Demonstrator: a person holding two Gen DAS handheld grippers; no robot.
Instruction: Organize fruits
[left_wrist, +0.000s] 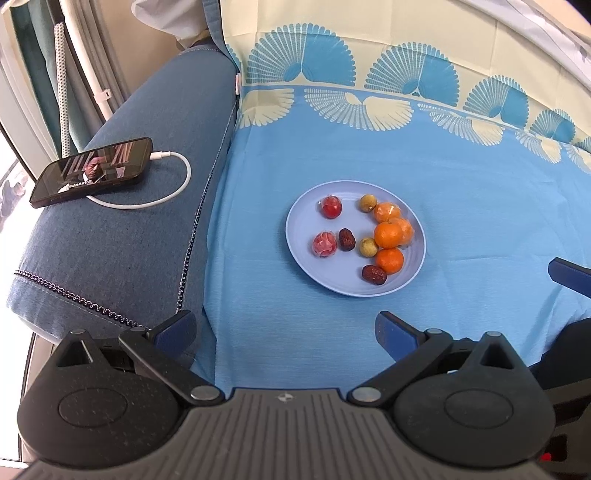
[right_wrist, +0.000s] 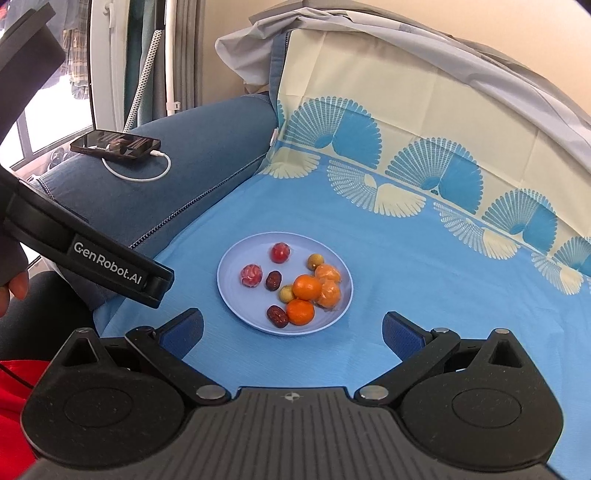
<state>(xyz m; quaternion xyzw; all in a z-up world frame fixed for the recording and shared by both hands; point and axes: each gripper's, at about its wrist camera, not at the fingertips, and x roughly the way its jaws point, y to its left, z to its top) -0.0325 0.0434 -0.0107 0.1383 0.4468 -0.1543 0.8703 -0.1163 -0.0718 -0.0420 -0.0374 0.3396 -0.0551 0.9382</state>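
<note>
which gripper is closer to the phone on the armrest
Left. The left gripper hovers by the armrest edge, below the phone. The right gripper sits farther right, before the plate.

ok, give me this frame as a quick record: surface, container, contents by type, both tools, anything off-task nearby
surface: blue cloth with fan pattern at the far edge
container: pale blue plate, roughly central on the cloth
contents: two bare oranges, two wrapped orange pieces, two dark red dates, two small yellow-green fruits, two wrapped red fruits
left tool: open, empty, short of the plate
right tool: open, empty, at the plate's near rim
off-task: phone on the blue armrest, white cable plugged in
</note>
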